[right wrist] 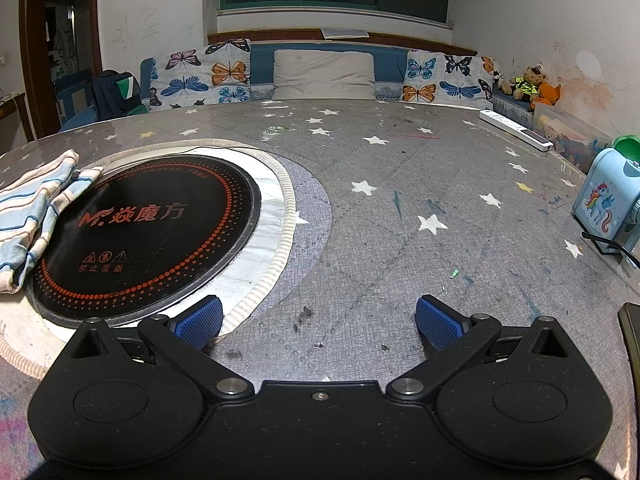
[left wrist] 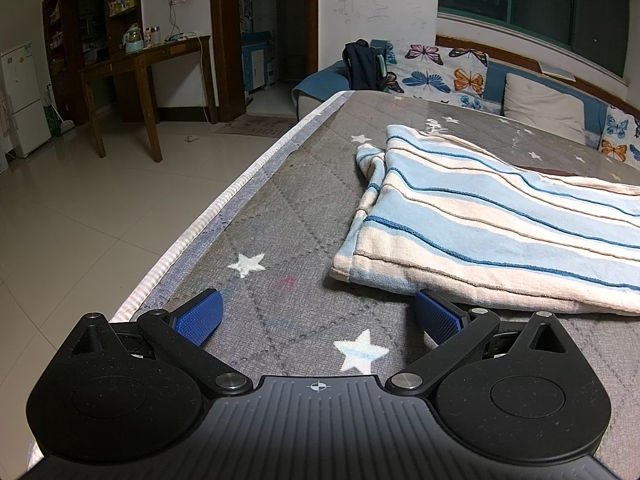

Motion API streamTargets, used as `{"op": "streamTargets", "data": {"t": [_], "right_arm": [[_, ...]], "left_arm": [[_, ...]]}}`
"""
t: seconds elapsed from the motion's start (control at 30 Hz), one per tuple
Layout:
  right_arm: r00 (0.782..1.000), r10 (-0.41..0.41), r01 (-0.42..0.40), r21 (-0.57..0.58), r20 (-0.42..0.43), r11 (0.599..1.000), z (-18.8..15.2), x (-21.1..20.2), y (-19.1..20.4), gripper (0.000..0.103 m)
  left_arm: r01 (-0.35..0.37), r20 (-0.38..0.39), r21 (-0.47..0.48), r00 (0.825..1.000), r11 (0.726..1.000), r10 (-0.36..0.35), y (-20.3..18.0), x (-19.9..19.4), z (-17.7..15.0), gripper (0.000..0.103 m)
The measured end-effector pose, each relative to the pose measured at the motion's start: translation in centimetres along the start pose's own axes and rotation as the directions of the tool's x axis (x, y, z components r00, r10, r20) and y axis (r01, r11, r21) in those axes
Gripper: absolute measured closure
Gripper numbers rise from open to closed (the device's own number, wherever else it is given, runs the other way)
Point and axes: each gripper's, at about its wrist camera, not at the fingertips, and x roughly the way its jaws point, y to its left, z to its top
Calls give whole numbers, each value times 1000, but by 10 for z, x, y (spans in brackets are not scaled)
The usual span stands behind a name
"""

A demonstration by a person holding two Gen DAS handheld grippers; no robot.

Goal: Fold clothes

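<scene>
Left gripper (left wrist: 318, 316): jaws spread wide, nothing between them, low over the table (left wrist: 280, 216). Striped cloth (left wrist: 492, 220) lies folded on the grey star-print cover at 2 o'clock from this gripper; its near hem sits just beside the right pad (left wrist: 438, 318), contact cannot be judged.

Right gripper (right wrist: 319, 320): jaws wide, empty. Black hob (right wrist: 148, 236) set into the table at 10 o'clock; the cloth overlaps its left rim. Blue box (right wrist: 606, 200) at 3 o'clock.

A black induction hob (right wrist: 140, 236) sits in the star-patterned table (right wrist: 400, 200).
</scene>
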Motion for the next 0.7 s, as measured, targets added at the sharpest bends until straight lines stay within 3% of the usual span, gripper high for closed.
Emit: {"op": "streamTargets", "data": {"t": [0.4, 0.7], "right_arm": [[1000, 1, -1, 20, 2, 1000, 0, -1, -2, 0], [998, -62, 62, 54, -6, 997, 3, 5, -12, 0]], "left_arm": [[0, 0, 0, 1000, 1000, 0, 0, 0, 0, 0], [0, 0, 0, 1000, 1000, 0, 1, 0, 0, 0]]}}
